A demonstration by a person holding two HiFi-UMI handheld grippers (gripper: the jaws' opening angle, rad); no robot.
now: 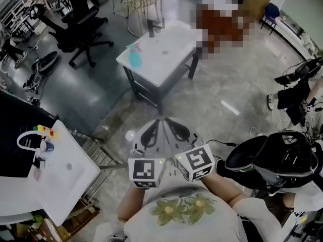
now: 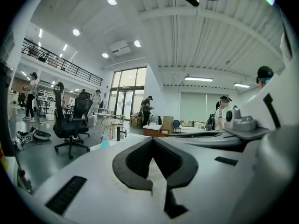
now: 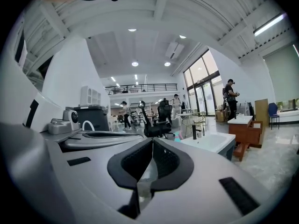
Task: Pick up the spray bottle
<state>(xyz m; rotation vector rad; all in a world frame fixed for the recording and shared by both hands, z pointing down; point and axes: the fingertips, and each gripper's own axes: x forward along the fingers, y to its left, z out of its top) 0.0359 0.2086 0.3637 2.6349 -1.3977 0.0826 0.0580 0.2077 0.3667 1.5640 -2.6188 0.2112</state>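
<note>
The turquoise spray bottle (image 1: 135,57) stands at the left corner of a white sink table (image 1: 169,52) across the floor, well ahead of both grippers. It appears small and far off in the left gripper view (image 2: 106,141) and the right gripper view (image 3: 177,136). My left gripper (image 1: 154,126) and right gripper (image 1: 171,124) are held side by side close to my body, pointing at the table. In their own views the left gripper (image 2: 153,142) and the right gripper (image 3: 152,142) each show their jaws closed together with nothing between them.
A black faucet (image 1: 150,29) rises from the sink table. Black office chairs (image 1: 81,24) and a gold wire basket (image 1: 144,1) stand behind it. A white table (image 1: 65,178) with small items is at my left, a black padded seat (image 1: 275,158) at my right. People stand further off.
</note>
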